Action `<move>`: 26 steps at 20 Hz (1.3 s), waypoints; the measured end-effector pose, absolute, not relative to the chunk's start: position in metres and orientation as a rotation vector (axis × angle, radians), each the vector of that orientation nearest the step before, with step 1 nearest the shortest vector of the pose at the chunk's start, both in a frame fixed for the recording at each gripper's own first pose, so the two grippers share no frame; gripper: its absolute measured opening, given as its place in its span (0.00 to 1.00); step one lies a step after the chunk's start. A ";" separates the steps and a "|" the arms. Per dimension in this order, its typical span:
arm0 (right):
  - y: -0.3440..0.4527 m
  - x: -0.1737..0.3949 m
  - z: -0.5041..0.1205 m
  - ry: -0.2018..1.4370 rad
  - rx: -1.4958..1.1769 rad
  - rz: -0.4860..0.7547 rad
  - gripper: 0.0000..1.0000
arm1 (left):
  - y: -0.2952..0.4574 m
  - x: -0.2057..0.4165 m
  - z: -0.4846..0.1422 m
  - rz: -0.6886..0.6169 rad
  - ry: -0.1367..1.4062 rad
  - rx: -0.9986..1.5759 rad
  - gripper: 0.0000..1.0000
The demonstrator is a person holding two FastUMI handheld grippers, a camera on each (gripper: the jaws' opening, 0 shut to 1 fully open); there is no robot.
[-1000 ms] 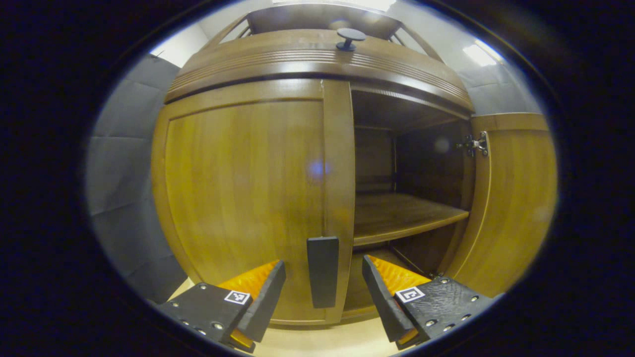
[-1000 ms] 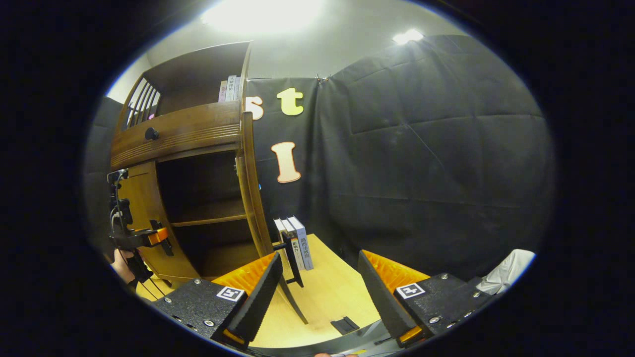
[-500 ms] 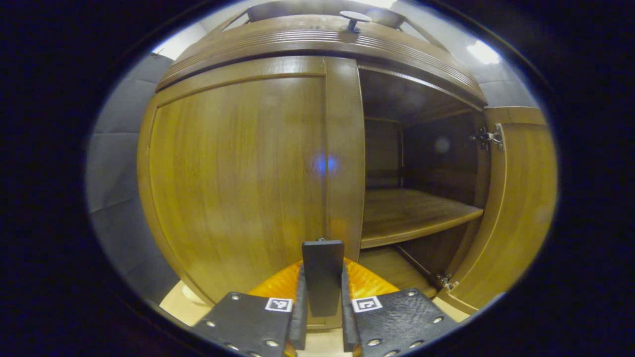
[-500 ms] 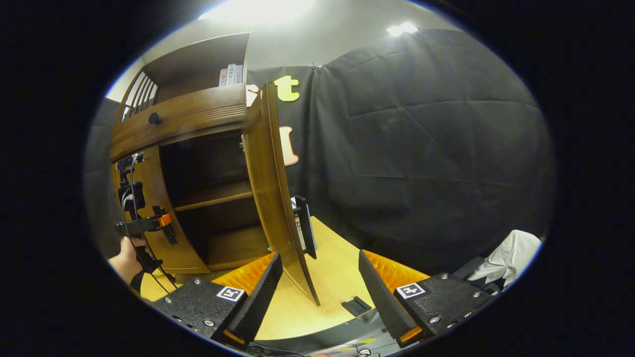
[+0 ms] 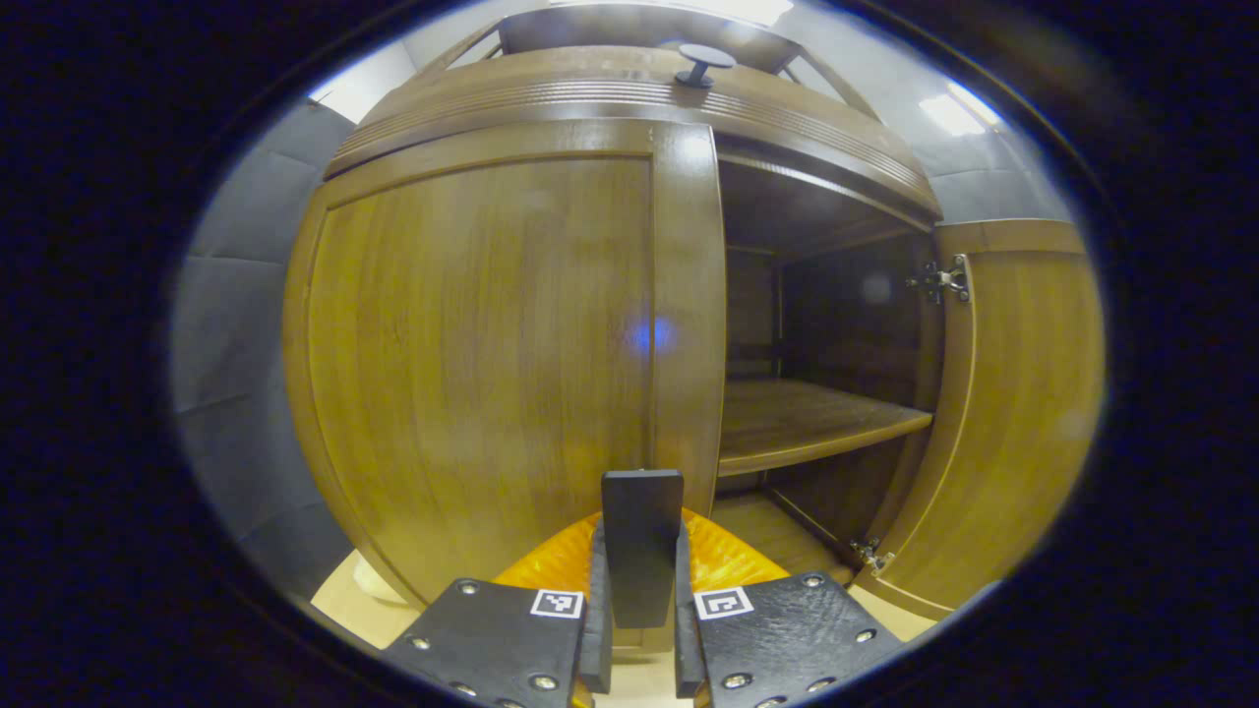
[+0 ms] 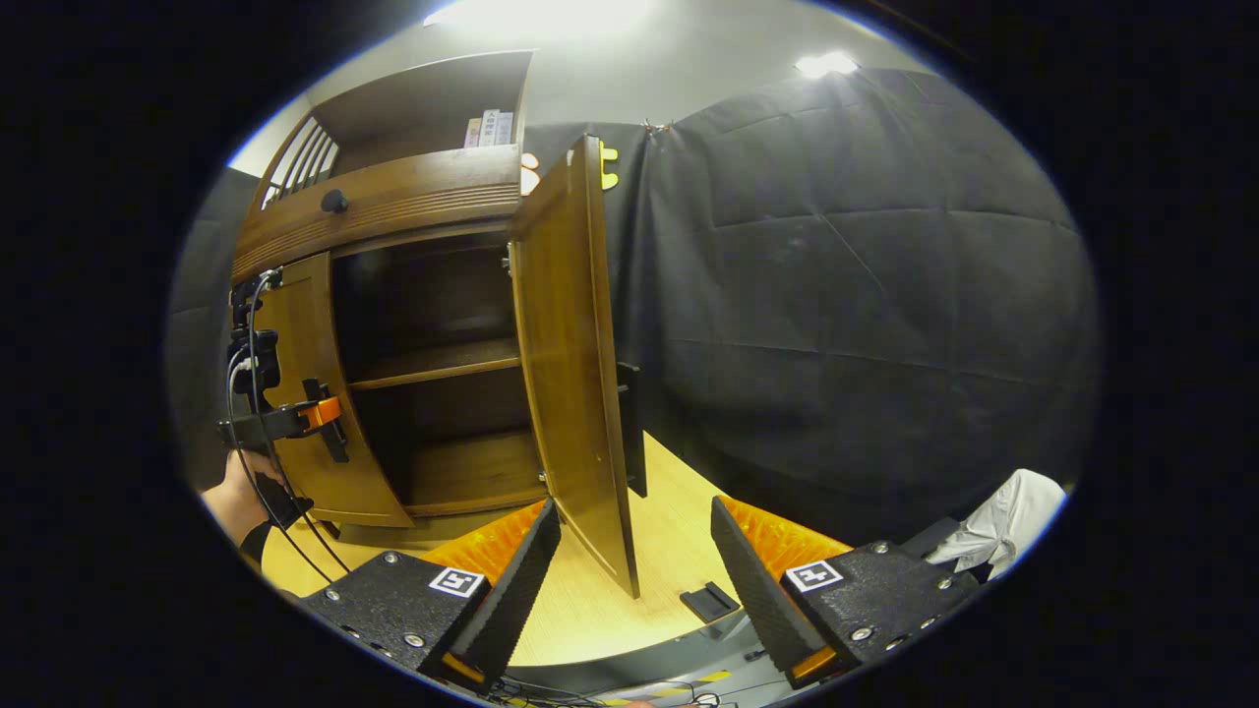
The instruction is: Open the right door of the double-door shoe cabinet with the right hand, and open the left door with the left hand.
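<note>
The left tongs (image 5: 639, 629) are closed tight on the dark flat handle (image 5: 642, 546) of the left door (image 5: 472, 354), one finger pressing each face of it. That door looks shut, or nearly so, flush against the front of the shoe cabinet (image 5: 629, 93). The right door (image 6: 570, 364) already stands swung out, edge toward me, with the shelf (image 5: 807, 418) bare in the dark inside. The right tongs (image 6: 629, 580) hang wide open, gripping nothing, drawn back from that door's lower corner above the table (image 6: 590, 610).

What worries me is the pull that comes next. The handle is a thin slab and the grip sits on its lower half, so a straight tug toward the person could slide the fingers off the bottom end. The door turns on hinges at its far left side; I reckon the hand must follow that arc, or the handle will twist between the fingers and slip. A hard yank could also rock the cabinet, which stands on the table and carries books (image 6: 489, 128) up top. The right door hangs loose and could drift back. In the right gripper view the cable (image 6: 258, 462) trailing below the left hand (image 6: 234, 497) could snag as the arm sweeps out.
</note>
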State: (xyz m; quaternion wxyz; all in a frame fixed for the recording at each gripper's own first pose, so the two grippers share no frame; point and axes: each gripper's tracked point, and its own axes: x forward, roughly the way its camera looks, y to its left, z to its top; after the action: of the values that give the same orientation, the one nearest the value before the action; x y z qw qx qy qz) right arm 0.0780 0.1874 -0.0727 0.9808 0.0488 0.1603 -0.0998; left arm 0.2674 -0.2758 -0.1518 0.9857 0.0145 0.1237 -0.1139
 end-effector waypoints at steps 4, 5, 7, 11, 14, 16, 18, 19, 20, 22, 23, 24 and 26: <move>0.197 0.088 -0.077 0.328 0.115 -0.159 0.95 | -0.266 0.244 -0.143 -0.268 0.224 0.018 0.34; 0.201 0.090 -0.079 0.335 0.117 -0.150 0.95 | -0.263 0.236 -0.143 -0.274 0.216 0.017 0.34; 0.209 0.094 -0.081 0.339 0.120 -0.128 0.95 | -0.258 0.221 -0.144 -0.276 0.204 0.022 0.19; 0.226 0.105 -0.084 0.336 0.140 -0.069 0.99 | -0.244 0.193 -0.143 -0.260 0.193 0.021 0.34; 0.238 0.115 -0.088 0.349 0.135 -0.022 0.95 | -0.236 0.175 -0.144 -0.253 0.182 0.015 0.24; 0.246 0.122 -0.084 0.338 0.131 0.006 0.92 | -0.226 0.165 -0.142 -0.238 0.179 0.003 0.22; 0.255 0.128 -0.082 0.334 0.124 0.037 0.91 | -0.219 0.155 -0.143 -0.222 0.174 0.000 0.19; 0.259 0.130 -0.082 0.333 0.121 0.051 0.91 | -0.215 0.150 -0.142 -0.212 0.174 -0.001 0.24; 0.264 0.132 -0.083 0.333 0.119 0.065 0.95 | -0.211 0.144 -0.141 -0.203 0.171 -0.002 0.29; 0.274 0.134 -0.083 0.333 0.121 0.093 0.95 | -0.198 0.132 -0.142 -0.188 0.171 -0.012 0.34; 0.279 0.134 -0.083 0.332 0.121 0.106 0.99 | -0.192 0.128 -0.141 -0.185 0.170 -0.013 0.34; 0.284 0.134 -0.083 0.329 0.120 0.119 0.91 | -0.185 0.123 -0.140 -0.183 0.170 -0.013 0.34; 0.294 0.135 -0.086 0.334 0.114 0.146 0.95 | -0.178 0.117 -0.140 -0.190 0.172 0.002 0.27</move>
State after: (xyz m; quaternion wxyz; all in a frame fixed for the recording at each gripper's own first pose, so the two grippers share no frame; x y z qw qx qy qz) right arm 0.1348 0.2939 -0.0859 0.9819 0.0564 0.1658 0.0724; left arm 0.1169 -0.1785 -0.1400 0.9918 0.0009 0.0859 -0.0945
